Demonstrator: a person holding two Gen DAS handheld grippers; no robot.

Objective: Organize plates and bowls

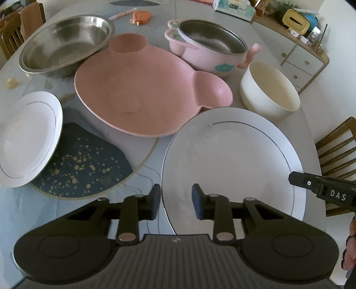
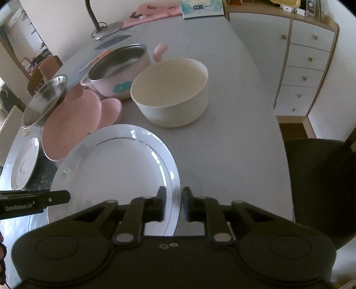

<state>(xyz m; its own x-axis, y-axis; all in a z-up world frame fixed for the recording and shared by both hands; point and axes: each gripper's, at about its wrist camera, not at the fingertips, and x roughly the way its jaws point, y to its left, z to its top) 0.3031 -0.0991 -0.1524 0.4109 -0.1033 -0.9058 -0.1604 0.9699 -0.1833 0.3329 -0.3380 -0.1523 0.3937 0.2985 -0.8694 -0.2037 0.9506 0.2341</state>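
A large white plate (image 1: 233, 160) lies at the table's near edge; it also shows in the right wrist view (image 2: 115, 169). My left gripper (image 1: 175, 201) is open, its fingers straddling the plate's left rim. My right gripper (image 2: 174, 203) is open, straddling the plate's right rim. Behind the plate are a pink divided plate (image 1: 142, 89), a cream bowl (image 1: 269, 91), a pink pot with steel insert (image 1: 209, 46) and a steel bowl (image 1: 64, 44). A smaller white plate (image 1: 26, 137) rests at the left on a dark speckled mat (image 1: 84, 164).
Wooden chairs stand at the right (image 1: 338, 151) and far left (image 1: 15, 29). A drawer cabinet (image 2: 307, 64) stands beyond the table. A dark chair seat (image 2: 320, 189) is at the right. A tissue box (image 2: 202, 9) and lamp base (image 2: 106, 31) sit at the far end.
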